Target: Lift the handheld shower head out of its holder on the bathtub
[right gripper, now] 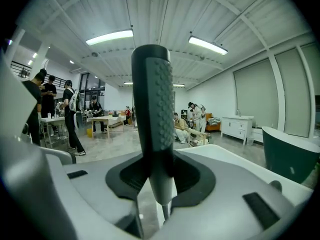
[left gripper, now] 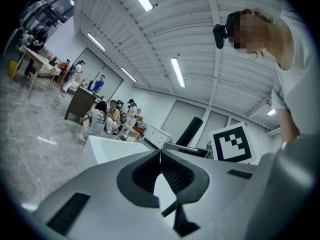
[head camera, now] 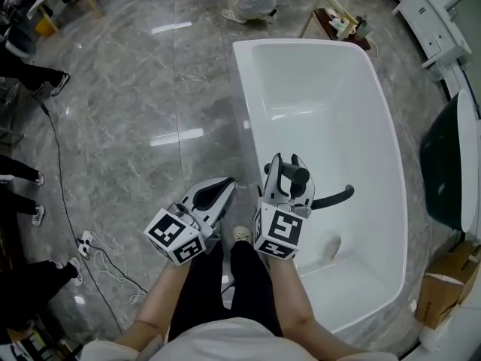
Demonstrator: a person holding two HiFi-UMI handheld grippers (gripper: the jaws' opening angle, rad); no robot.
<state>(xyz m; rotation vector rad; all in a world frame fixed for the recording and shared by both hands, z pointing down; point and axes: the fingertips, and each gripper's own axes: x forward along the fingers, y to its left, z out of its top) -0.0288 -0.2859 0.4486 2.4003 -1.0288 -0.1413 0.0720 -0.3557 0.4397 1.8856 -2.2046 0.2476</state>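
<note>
a slim, dark grey shower head (right gripper: 152,104), rounded at the top and studded with small bumps down one side, is clamped upright between the ribbed black pads of the right gripper (head camera: 285,173). it is held above the near left part of the bathtub (head camera: 391,141), a smooth, glossy white basin with rounded corners. a dark curved hose (head camera: 335,198) is seen arching over the basin. the left gripper (left gripper: 160,156) is closed on nothing, pads touching, over the polished grey marbled floor (head camera: 128,104).
</note>
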